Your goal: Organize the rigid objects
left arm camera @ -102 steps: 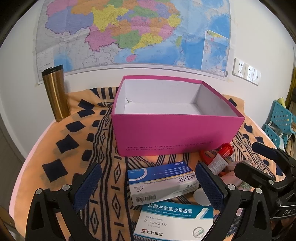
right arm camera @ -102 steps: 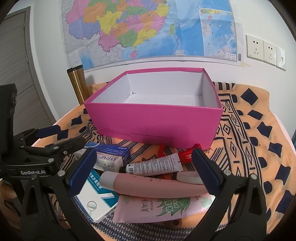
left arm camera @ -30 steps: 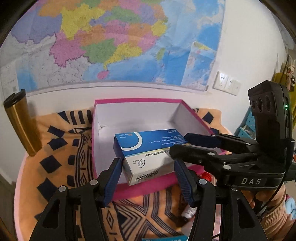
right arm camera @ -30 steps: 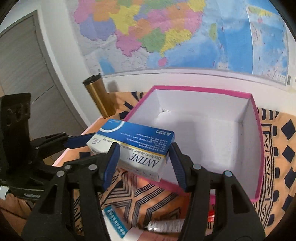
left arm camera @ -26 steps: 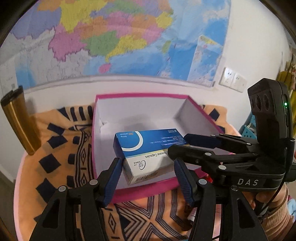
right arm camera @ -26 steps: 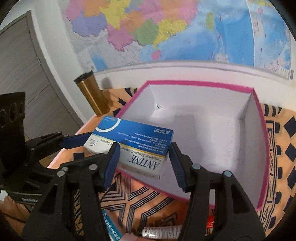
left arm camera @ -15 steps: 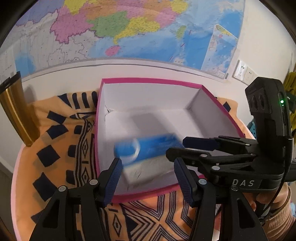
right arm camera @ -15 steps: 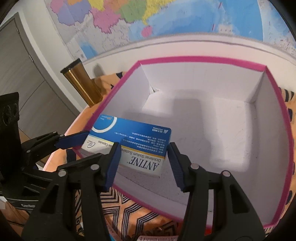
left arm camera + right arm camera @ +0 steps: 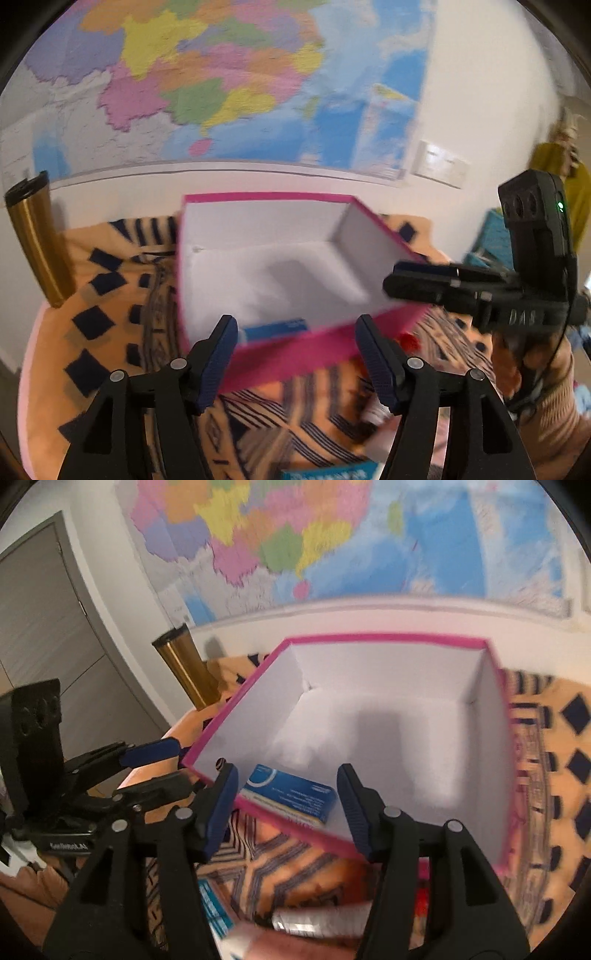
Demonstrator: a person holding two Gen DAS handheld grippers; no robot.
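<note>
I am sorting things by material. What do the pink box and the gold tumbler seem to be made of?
Pink box: likely cardboard, matte; thin flat walls, white inside, folded corners.
Gold tumbler: probably metal, brushed and shiny; streaked highlights down its side, dark lid, perhaps plastic.

Matt cardboard box (image 9: 317,347), brushed gold metal tumbler (image 9: 37,251), patterned woven cloth (image 9: 107,295)

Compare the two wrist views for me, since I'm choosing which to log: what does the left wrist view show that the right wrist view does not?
Only the left wrist view shows the wall sockets and the right gripper from the side. Only the right wrist view shows the grey door and the left gripper from the side. Both show the pink box holding the blue medicine carton, the gold tumbler, the map and the patterned cloth.
</note>
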